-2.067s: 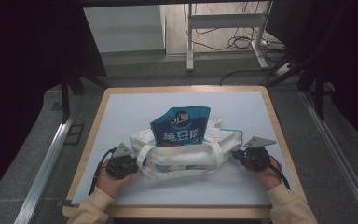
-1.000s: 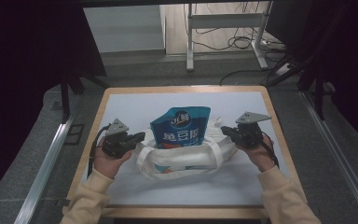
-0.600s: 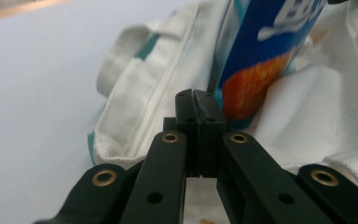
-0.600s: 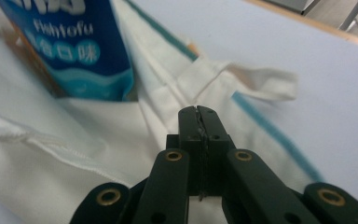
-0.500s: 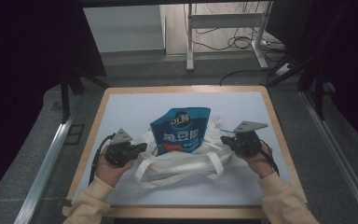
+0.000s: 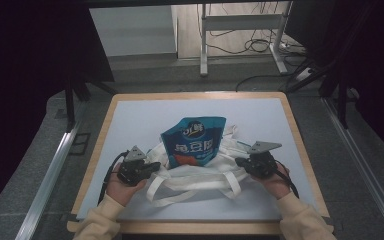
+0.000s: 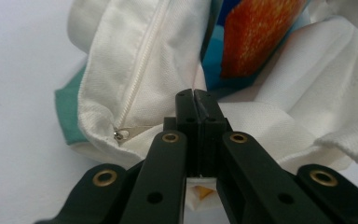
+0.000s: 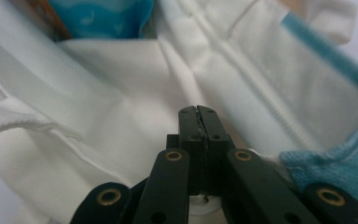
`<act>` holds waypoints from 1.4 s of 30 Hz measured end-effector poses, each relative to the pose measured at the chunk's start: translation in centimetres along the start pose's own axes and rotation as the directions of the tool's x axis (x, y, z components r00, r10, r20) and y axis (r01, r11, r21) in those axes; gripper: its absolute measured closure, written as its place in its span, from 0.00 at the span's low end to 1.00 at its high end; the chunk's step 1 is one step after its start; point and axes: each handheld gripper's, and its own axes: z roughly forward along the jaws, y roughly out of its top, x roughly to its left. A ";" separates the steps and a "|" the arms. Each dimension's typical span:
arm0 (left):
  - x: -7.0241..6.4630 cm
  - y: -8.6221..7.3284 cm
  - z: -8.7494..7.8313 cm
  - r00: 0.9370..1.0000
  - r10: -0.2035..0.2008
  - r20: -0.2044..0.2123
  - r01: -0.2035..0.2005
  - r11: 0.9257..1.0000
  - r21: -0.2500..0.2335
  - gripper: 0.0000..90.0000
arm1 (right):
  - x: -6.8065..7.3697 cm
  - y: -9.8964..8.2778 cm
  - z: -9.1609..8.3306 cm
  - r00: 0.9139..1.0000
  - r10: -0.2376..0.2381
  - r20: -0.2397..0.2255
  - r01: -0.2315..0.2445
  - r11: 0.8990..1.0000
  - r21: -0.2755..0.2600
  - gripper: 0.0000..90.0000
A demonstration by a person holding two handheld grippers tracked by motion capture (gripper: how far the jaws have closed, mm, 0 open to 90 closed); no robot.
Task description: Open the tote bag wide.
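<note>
Here, on a desk (image 6: 130, 120) with a pale blue top and a wooden rim: a white cloth tote bag (image 6: 200, 172), slumped flat near the front edge, looped handles (image 6: 180, 192) spilling toward the person. Inside its open mouth, a blue snack pouch (image 6: 192, 140), upright, upper half clear of the cloth, an orange patch low on its face.

Left claw (image 6: 152, 167) at the bag's left end, in the person's left hand (image 6: 122, 187), cable trailing back over the wrist. From the left gripper view: jaws pressed tightly together, a fold of white cloth pinched between them lower down, so closed on the tote bag; just beyond the tips, the bag's zipper (image 7: 144, 70) and its small metal pull (image 7: 118, 135), with a teal edge (image 7: 67, 116) at the bag's side and the pouch's orange patch behind.

Right claw (image 6: 240, 164) at the bag's right end, in the right hand (image 6: 275, 182), a grey three-cornered plate on top. From the right gripper view: jaws likewise clamped together with white fabric caught between them, the tips lying over the cloth wall; a light blue hem (image 8: 345, 154) at the right, a sliver of the blue pouch at the top left.

Both claws low, close to the desk, well apart, one at each end of the bag.
</note>
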 end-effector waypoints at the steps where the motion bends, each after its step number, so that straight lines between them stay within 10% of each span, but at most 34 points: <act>1: -0.1 0.0 0.1 1.000 0.001 0.000 -0.001 1.000 0.002 1.00 | 0.1 -0.3 0.1 1.000 0.000 -0.003 0.000 1.000 0.007 0.99; 15: -0.2 -0.5 0.8 1.000 -0.002 0.004 0.002 1.000 0.014 1.00 | 0.5 -2.1 1.1 1.000 -0.002 -0.023 0.003 0.999 0.049 0.99; 26: -0.4 1.9 -0.4 1.000 0.018 -0.006 -0.018 0.999 -0.041 0.99 | 1.0 0.0 -0.2 1.000 -0.017 -0.022 0.016 0.999 -0.044 0.99; 42: 0.4 3.3 2.8 0.999 0.013 -0.038 -0.010 0.997 0.075 1.00 | 3.5 1.3 2.0 0.990 -0.106 -0.092 0.108 0.994 0.022 0.99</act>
